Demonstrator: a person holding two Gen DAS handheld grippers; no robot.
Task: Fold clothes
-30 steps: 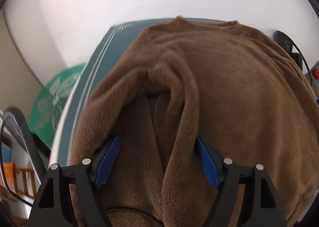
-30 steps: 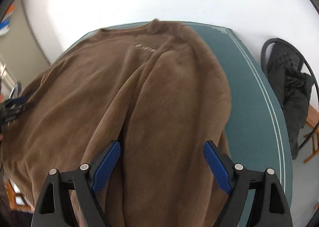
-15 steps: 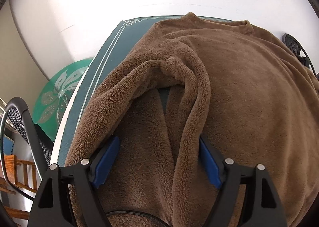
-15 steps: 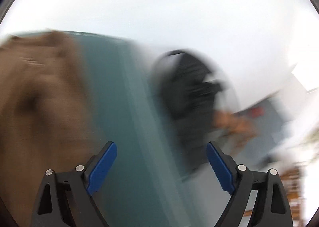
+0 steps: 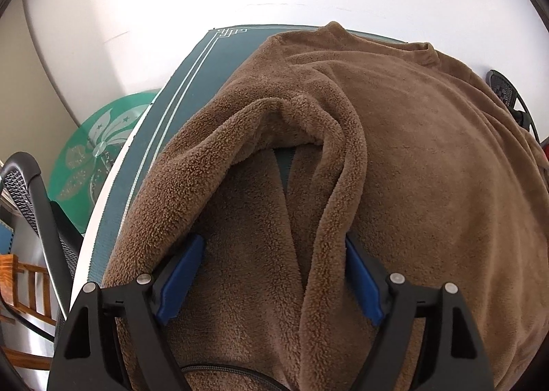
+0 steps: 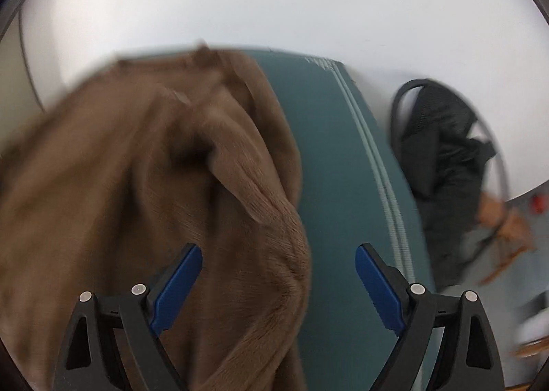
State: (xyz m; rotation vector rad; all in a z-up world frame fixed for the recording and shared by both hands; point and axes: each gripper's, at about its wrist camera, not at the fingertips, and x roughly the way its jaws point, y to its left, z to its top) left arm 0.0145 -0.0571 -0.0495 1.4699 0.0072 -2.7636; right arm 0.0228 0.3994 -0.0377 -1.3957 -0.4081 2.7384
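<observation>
A brown fleece sweater (image 5: 411, 157) lies spread on a teal mat (image 5: 192, 82) on the table. Its left sleeve (image 5: 240, 137) is folded over in a raised loop. My left gripper (image 5: 274, 274) is open, low over the sweater, with the fleece bulging between its blue pads. In the blurred right wrist view the sweater (image 6: 137, 168) fills the left half and its right edge (image 6: 291, 236) lies on the teal mat (image 6: 343, 168). My right gripper (image 6: 278, 277) is open, straddling that edge.
A green round glass table (image 5: 99, 151) and a black mesh chair (image 5: 31, 199) stand left of the table. Another black chair with dark clothing (image 6: 446, 157) stands to the right. A white wall lies beyond the table.
The right gripper swung out to the right off the sweater and has come back over its right edge. The left gripper has barely moved; its view shifted slightly back.
</observation>
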